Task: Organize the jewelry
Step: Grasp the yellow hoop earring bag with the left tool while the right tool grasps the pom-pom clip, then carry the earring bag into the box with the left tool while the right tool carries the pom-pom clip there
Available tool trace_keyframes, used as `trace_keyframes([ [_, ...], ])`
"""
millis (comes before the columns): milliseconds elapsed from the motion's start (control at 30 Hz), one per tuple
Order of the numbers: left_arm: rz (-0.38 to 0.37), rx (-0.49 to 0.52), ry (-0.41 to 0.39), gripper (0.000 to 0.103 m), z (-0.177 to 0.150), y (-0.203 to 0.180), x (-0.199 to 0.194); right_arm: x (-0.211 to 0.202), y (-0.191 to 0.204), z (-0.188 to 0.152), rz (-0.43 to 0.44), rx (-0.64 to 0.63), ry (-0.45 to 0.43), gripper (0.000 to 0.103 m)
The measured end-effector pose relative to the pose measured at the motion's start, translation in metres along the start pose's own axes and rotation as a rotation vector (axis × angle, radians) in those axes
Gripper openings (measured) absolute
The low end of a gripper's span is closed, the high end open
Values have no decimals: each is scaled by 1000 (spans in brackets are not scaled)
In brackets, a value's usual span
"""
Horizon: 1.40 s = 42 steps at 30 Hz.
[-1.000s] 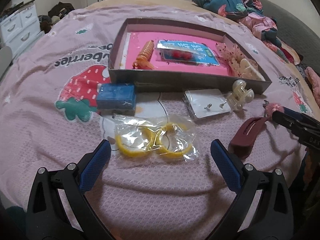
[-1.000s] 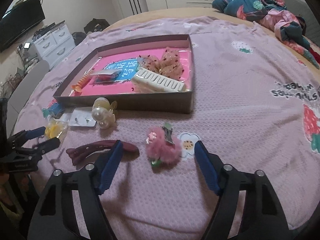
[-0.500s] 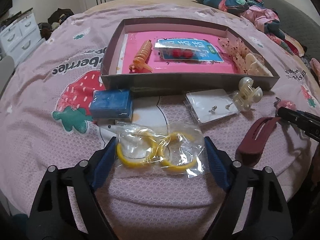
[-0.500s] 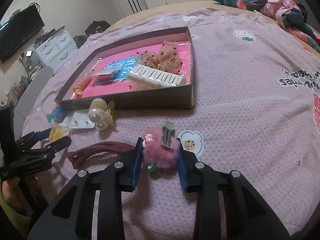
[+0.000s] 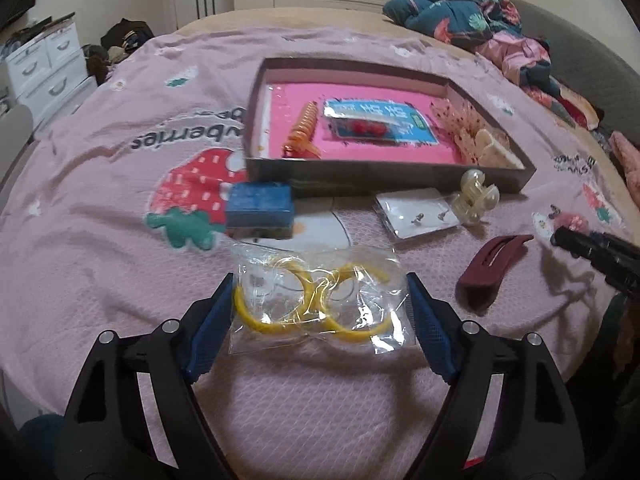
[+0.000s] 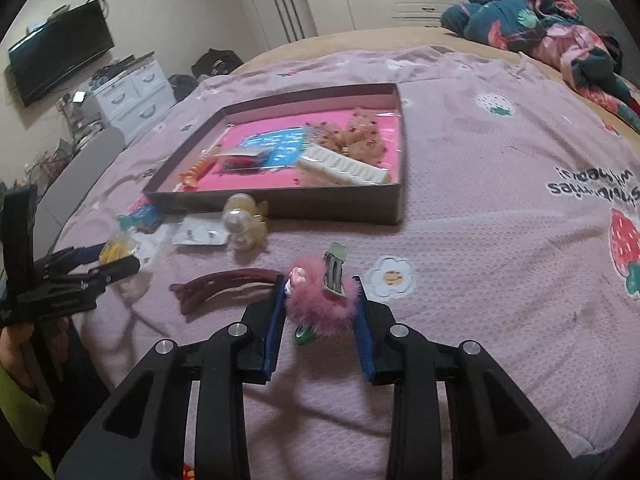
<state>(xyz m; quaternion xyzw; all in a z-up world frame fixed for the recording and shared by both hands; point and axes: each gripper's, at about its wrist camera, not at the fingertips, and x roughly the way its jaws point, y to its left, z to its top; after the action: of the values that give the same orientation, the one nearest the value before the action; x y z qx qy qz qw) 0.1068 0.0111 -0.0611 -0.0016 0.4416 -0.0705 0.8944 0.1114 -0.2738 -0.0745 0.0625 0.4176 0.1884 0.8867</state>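
A clear bag of yellow bangles (image 5: pixel 320 300) sits between the blue pads of my left gripper (image 5: pixel 320 284), which is shut on its two ends and holds it just off the pink bedspread. My right gripper (image 6: pixel 319 284) is shut on a pink fluffy hair clip (image 6: pixel 320 304) whose metal clasp points up. Farther back lies the shallow brown tray (image 5: pixel 380 182) with a pink floor, also visible in the right wrist view as the tray (image 6: pixel 280 202). It holds an orange clip (image 5: pixel 304 132), a blue packet (image 5: pixel 376 124), a dotted scrunchie (image 5: pixel 460 128) and a cream comb clip (image 6: pixel 344 168).
On the bedspread in front of the tray lie a blue box (image 5: pixel 259 204), an earring card (image 5: pixel 420 216), a cream pearl claw clip (image 5: pixel 476 198) and a maroon barrette (image 5: pixel 492 268). Crumpled clothes (image 6: pixel 540 28) lie at the far right, and white drawers (image 6: pixel 132 96) stand left of the bed.
Both grippers moved in from open. The left closed on the bangle bag, the right on the pink fluffy clip. Both items now sit slightly raised between the pads.
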Motion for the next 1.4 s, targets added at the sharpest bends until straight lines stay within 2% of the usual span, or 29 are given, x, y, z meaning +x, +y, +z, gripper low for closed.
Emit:
trace_keyframes([
  [300, 9, -59, -70, 74, 11, 20, -31, -12, 35, 9, 51, -84, -24, 30],
  [600, 7, -80, -115, 74, 26, 23, -43, -14, 55, 25, 87, -111, -45, 30],
  [1067, -8, -56, -176, 74, 62, 7, -48, -28, 51, 58, 63, -120, -119, 30],
  [1400, -35, -17, -193, 74, 93, -14, -36, -34, 39, 85, 30, -114, -169, 30],
])
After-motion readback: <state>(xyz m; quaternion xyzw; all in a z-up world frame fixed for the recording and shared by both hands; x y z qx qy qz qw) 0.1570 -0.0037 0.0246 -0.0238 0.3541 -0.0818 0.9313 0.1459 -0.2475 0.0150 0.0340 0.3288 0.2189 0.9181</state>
